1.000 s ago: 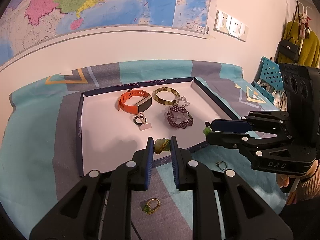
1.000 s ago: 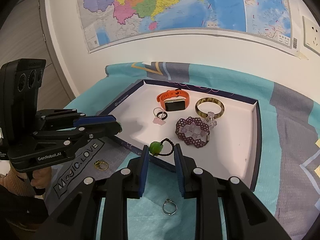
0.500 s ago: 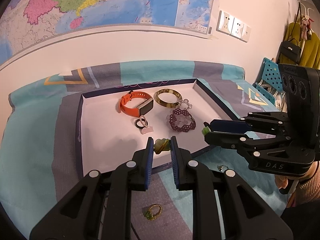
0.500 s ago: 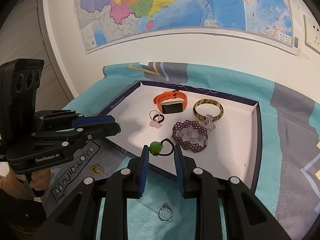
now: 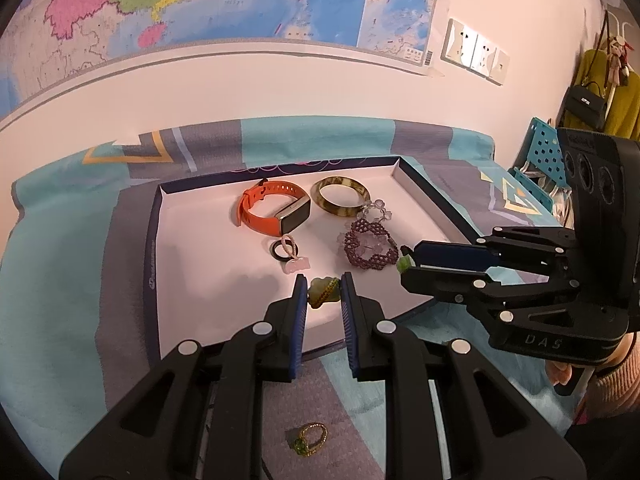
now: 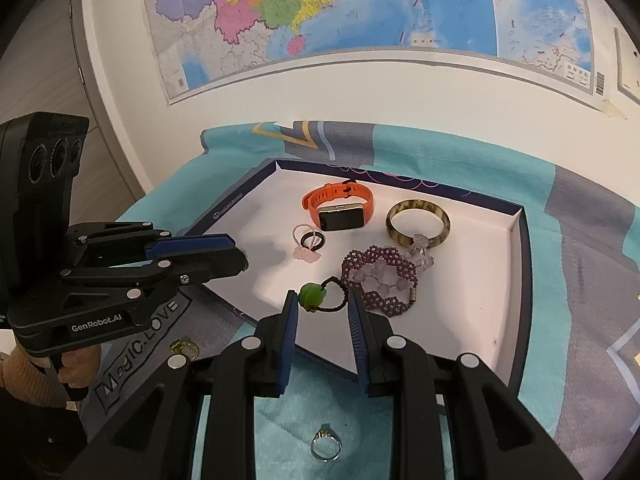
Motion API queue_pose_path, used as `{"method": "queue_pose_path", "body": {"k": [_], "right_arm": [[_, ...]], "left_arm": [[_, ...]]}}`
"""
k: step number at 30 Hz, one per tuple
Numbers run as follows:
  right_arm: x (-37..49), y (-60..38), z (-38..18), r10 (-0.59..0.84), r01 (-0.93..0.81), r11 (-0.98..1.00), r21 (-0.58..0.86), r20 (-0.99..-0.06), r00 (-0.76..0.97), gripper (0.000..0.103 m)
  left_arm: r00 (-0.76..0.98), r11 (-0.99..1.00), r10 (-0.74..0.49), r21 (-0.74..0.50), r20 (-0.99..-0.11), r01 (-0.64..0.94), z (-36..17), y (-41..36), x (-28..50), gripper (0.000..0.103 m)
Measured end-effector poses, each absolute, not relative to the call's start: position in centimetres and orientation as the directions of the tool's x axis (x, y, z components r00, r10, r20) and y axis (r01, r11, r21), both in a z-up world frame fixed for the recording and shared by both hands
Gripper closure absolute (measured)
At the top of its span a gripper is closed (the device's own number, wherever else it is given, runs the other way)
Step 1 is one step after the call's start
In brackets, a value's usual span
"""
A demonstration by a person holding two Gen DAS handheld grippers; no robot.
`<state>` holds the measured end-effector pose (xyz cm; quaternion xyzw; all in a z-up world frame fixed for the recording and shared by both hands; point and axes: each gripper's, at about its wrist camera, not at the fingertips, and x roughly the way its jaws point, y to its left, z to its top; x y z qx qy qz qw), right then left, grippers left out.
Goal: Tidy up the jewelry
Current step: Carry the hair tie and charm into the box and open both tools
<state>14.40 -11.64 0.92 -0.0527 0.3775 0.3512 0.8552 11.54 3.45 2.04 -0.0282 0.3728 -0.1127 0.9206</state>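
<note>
A pale green carved pendant [image 5: 323, 291] is clamped between the blue pads of the left tongs [image 5: 323, 294], held over the near edge of the white tray [image 5: 192, 280]. A black cord ring with a green bead [image 6: 320, 297] is gripped in the right tongs [image 6: 322, 300], with the bead against the left pad and the cord loop reaching to the right pad; it is held above the tray's near edge, just beside the purple beaded bracelet [image 6: 380, 280]. Inside the tray an orange smartwatch [image 5: 276, 212] is seen lying toward the back, with a mottled brown bangle [image 5: 341, 201] beside it and a small clear bead cluster [image 6: 421, 254] touching the bangle's near side. A black ring and a thin pink ring with a pink charm [image 5: 289, 254] are placed together in front of the watch. The tray is set on a teal and grey patterned cloth [image 5: 60, 300] covering the worktop. Outside the tray, a gold ring with a green stone [image 5: 310, 439] is seen below the left tongs, and a silver ring [image 6: 326, 446] lies on the cloth below the right tongs. A map [image 6: 360, 12] is fixed to the wall behind.
</note>
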Motion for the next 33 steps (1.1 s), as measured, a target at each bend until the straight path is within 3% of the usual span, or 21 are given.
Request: {"method": "queue_pose_path", "body": {"k": [33], "right_arm": [[17.4, -9.1, -1.9, 0.522, -0.622, 0.759, 0.191, -0.75, 0.407, 0.079]], "left_arm": [[0.608, 0.974, -0.228, -0.187, -0.761, 0.131, -2.2, 3.9, 16.7, 0.085]]}}
